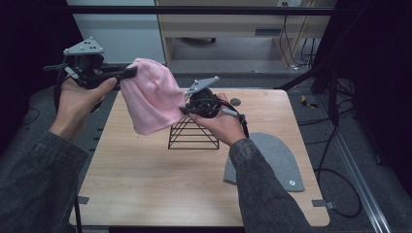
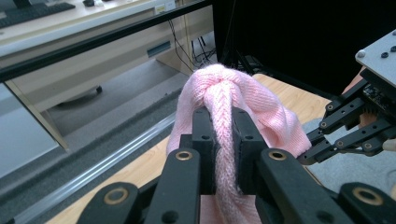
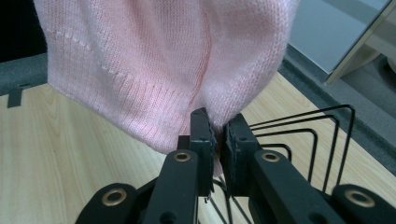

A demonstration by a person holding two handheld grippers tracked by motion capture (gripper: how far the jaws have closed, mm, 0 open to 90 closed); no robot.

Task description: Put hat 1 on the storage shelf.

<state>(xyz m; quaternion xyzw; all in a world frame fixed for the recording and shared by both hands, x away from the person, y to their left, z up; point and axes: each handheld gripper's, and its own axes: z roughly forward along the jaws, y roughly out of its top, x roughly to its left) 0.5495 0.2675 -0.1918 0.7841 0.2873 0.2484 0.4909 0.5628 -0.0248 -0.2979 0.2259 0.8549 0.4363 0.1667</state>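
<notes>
Holding a pink knit hat (image 1: 153, 97) aloft above the black wire rack (image 1: 193, 133) on the wooden surface (image 1: 145, 179): left claw (image 1: 130, 73) clenched on its gathered crown, right claw (image 1: 186, 109) pinching the ribbed hem. Step judged: carrying the hat to the rack; next calls for lowering it over the rack's peak. Grey hat (image 1: 279, 158) lies flat beside it.

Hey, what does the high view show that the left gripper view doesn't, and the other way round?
High view alone: the black wire rack standing on the light wooden table, the whole flat grey felt piece at the table's right, and both of the person's sleeved forearms. Left gripper view alone: up close, the left gripper shut on a bunched fold of the pink knitted beanie, and a pale desk behind. Both share: the beanie held up between the left gripper and the right gripper, above the table.
</notes>
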